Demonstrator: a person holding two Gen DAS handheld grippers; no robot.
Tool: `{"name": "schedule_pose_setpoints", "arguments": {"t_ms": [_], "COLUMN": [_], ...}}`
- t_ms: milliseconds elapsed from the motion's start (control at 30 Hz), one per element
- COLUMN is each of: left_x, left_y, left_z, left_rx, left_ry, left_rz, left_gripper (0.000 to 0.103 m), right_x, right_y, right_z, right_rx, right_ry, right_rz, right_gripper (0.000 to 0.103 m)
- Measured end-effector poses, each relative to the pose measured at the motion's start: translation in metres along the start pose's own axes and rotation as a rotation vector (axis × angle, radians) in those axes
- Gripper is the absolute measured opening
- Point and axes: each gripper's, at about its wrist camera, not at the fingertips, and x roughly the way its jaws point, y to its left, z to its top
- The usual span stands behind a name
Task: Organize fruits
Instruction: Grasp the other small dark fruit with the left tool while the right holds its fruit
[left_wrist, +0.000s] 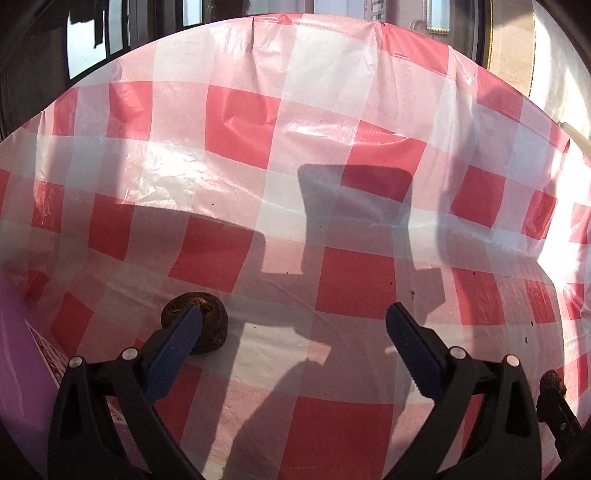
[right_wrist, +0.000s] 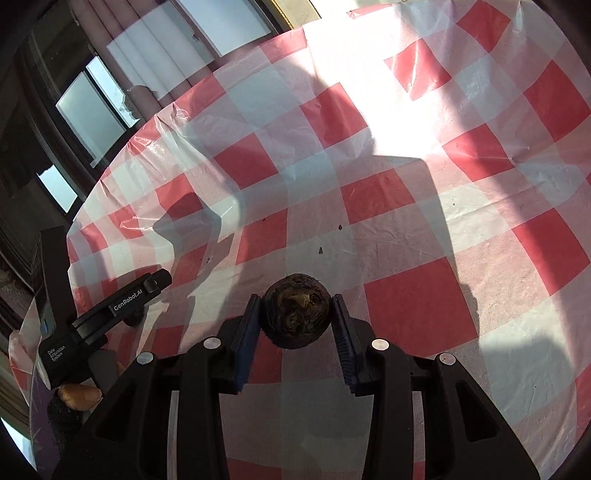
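Right gripper (right_wrist: 295, 314) clamped on dark round fruit (right_wrist: 296, 315), just above checked tablecloth (right_wrist: 424, 229). Left gripper (left_wrist: 291, 325) spread wide, gripping nothing, second fruit (left_wrist: 212, 326) behind its left finger.

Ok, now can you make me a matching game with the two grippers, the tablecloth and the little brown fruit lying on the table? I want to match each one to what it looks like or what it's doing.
Things:
1. left gripper
2. right gripper
3. tablecloth
4. loose brown fruit

What fits:
A. red and white checks
B. shut on a brown fruit
C. lying on the cloth, just past one tip of the left gripper
D. open, with nothing between its tips

Right pairs: 1-D, 2-B, 3-A, 4-C
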Motion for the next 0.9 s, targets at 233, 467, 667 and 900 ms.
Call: {"name": "schedule_pose_setpoints", "arguments": {"t_ms": [233, 467, 667, 900], "left_x": [0.007, 0.006, 0.04, 0.039], "left_y": [0.007, 0.012, 0.026, 0.027], "left_z": [0.01, 0.029, 0.05, 0.048], "left_rx": [-0.064, -0.103, -0.149, -0.237], "left_ry": [0.026, 0.04, 0.195, 0.248], "left_rz": [0.085, 0.104, 0.252, 0.145], "left_gripper": [0.1, 0.1, 0.101, 0.102], "right_x": [0.002, 0.004, 0.005, 0.006], "right_y": [0.0, 0.001, 0.001, 0.0], "right_z": [-0.001, -0.001, -0.001, -0.002], "right_rx": [-0.004, -0.005, -0.004, 0.0], "right_ry": [0.017, 0.022, 0.026, 0.027], "right_rz": [-0.001, -0.006, -0.004, -0.001], "right_gripper": [0.038, 0.039, 0.039, 0.039]}}
